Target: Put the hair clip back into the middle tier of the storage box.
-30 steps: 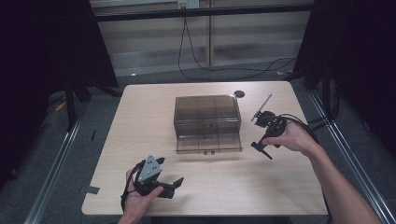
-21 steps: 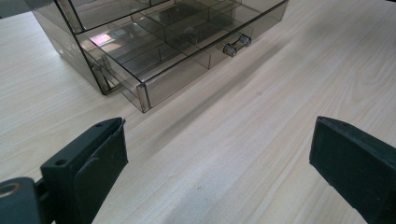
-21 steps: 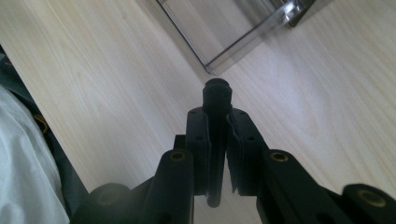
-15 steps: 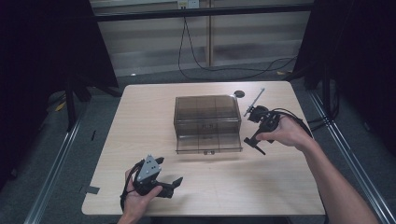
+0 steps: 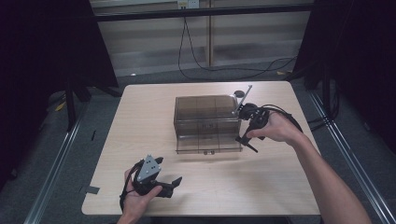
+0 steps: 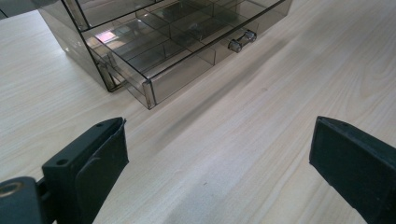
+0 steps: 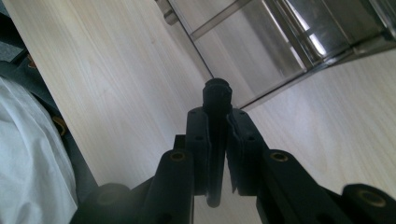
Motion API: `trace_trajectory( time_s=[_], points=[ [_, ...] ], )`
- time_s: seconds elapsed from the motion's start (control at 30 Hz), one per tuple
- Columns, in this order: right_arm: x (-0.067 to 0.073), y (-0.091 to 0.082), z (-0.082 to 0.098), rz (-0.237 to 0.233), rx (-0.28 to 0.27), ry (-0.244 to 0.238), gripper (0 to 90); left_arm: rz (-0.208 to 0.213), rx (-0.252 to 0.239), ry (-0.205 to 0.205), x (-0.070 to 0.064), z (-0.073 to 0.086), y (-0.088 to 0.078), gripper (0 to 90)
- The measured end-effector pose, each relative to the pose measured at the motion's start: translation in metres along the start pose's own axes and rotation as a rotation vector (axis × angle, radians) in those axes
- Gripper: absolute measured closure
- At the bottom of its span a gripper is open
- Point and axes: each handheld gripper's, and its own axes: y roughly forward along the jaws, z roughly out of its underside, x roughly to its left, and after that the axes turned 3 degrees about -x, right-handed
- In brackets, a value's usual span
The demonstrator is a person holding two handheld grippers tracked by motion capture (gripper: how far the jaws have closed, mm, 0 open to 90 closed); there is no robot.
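The smoky plastic drawer box [image 5: 208, 121] stood mid-table, a little toward the far edge, its bottom drawer [image 6: 187, 51] pulled out toward the near edge and taking up room there. The right gripper [image 5: 246, 140], clamped on a thin black tool [image 7: 215, 140], crowded the box's right side. The left gripper [image 5: 170, 186], jaws wide, sat near the near-left corner. The table [image 5: 140, 121] lay bare along its left edge, and bare between the drawer's front and the near edge.

Glossy clear plastic drawer box [image 5: 205, 122], matt wooden table [image 5: 140, 140]
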Motion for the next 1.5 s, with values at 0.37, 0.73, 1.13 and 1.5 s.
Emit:
trace_trajectory(
  time_s=[0.37, 0.73, 1.13, 1.5],
  points=[
    [-0.001, 0.008, -0.015, -0.017, -0.012, 0.001, 80.0, -0.001, -0.003, 0.002, 0.000, 0.000, 0.000, 4.5],
    [0.003, 0.015, -0.034, -0.021, -0.006, -0.022, 80.0, -0.003, -0.004, -0.001, 0.000, 0.000, -0.001, 4.5],
    [0.007, 0.022, -0.050, -0.029, -0.011, -0.045, 80.0, -0.006, -0.010, -0.007, 0.001, 0.000, -0.001, 4.3],
    [0.009, 0.030, -0.065, -0.035, -0.001, -0.060, 80.0, -0.006, -0.012, -0.004, 0.002, 0.000, -0.002, 4.3]
  ],
)
